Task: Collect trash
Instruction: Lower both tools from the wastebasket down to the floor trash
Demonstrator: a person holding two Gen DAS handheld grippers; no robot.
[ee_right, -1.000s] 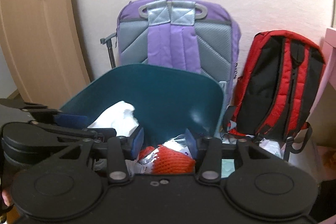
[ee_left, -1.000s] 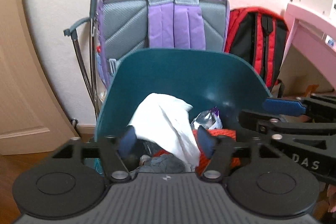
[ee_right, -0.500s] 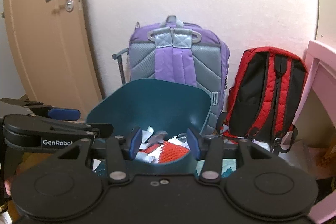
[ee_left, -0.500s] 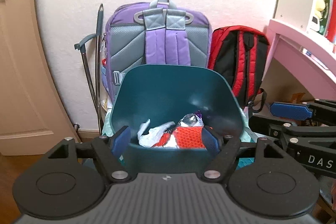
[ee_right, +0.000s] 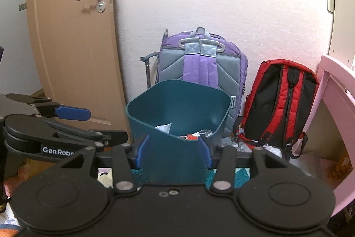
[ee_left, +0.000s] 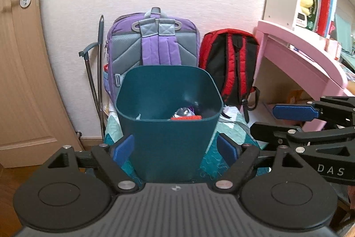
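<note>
A teal bin (ee_left: 168,126) stands on a quilted cloth, ahead of and below both grippers. Inside it lie a red mesh piece (ee_left: 186,118), a silvery wrapper (ee_left: 184,112) and white paper (ee_right: 164,127). My left gripper (ee_left: 175,149) holds nothing and its jaws are opening; the bin shows in the gap beyond the blue pads (ee_left: 123,150). In its own view my right gripper (ee_right: 173,152) is open too, nothing between its fingers, and the bin (ee_right: 177,103) lies past them. Each gripper shows at the edge of the other's view: the right gripper (ee_left: 277,122), the left gripper (ee_right: 99,123).
A purple backpack (ee_left: 155,43) and a red backpack (ee_left: 228,63) lean on the wall behind the bin. A metal folding frame (ee_left: 93,81) stands to their left beside a wooden door (ee_left: 20,59). A pink desk (ee_left: 299,52) with shelves of books is on the right.
Both grippers have drawn back and up from the bin, which now looks smaller. The white paper that hung between the left fingers lies in the bin. The left jaws stand wider.
</note>
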